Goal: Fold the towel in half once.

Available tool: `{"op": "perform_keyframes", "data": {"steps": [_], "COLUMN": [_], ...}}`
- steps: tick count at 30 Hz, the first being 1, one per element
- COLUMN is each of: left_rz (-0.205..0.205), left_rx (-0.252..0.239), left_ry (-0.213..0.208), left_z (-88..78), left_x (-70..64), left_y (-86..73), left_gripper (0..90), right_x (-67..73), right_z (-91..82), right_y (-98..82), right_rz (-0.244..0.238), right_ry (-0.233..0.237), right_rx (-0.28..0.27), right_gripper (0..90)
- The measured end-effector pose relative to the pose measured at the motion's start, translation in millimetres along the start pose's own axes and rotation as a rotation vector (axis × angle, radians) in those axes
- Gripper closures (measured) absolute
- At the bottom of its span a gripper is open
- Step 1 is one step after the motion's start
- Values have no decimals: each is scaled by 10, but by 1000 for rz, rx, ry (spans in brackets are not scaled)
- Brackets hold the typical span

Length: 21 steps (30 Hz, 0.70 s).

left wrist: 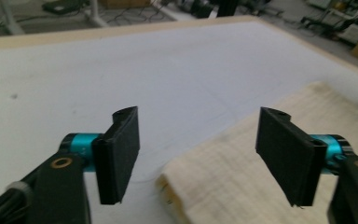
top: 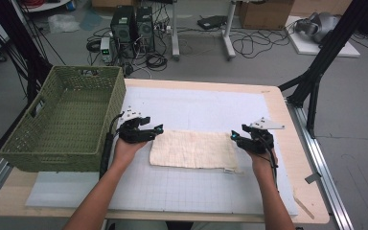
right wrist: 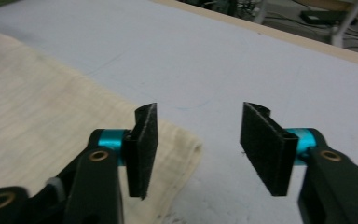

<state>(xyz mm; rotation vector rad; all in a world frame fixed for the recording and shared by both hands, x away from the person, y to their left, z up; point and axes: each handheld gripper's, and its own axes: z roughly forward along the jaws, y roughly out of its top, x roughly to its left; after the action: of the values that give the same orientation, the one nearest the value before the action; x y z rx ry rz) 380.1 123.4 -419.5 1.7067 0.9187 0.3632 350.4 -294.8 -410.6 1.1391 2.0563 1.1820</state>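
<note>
A folded cream cloth lies flat in the middle of the white mat. My left gripper hovers just over the cloth's far left corner, jaws open. In the left gripper view the gripper has nothing between its pads, and the cloth corner lies below them. My right gripper hangs at the cloth's far right corner, also open. In the right gripper view its jaws stand apart above the mat, with the cloth under the left jaw.
An empty green wicker basket stands on the table's left side, close to my left hand. A black stand's legs rise beyond the table's right edge. Computers and cables sit on the floor behind.
</note>
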Motion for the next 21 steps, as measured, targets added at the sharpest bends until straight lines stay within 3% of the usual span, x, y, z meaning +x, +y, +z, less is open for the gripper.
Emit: {"op": "perform_keyframes", "data": {"steps": [2,4,9,17,19,21], "left_rz": [20,53,65,48,67,68], "left_rx": [-15,-31,-56,-68,-42,-52], "left_ry": [-41,-62,-84,-90,-86,-87], "left_z": [-34,-86,-217,-289,-279,-283], "left_x": [-51,-107,-178,-209,-219,-220], "left_y": [1,2,-12,-130,-150,-146], "left_gripper": [173,170,170,173,171,172], "right_x": [33,61,117,186,196,205], "right_z": [-74,-136,-296,-354,-357,-360], "right_y": [-49,-91,-157,-197,-201,-198], "right_rz": [-11,-18,-4,-26,-38,-45], "right_ry": [40,54,59,91,95,95], "right_rx": [-8,-20,2,-17,-17,-21], "right_gripper": [387,314,172,115,115,114]}}
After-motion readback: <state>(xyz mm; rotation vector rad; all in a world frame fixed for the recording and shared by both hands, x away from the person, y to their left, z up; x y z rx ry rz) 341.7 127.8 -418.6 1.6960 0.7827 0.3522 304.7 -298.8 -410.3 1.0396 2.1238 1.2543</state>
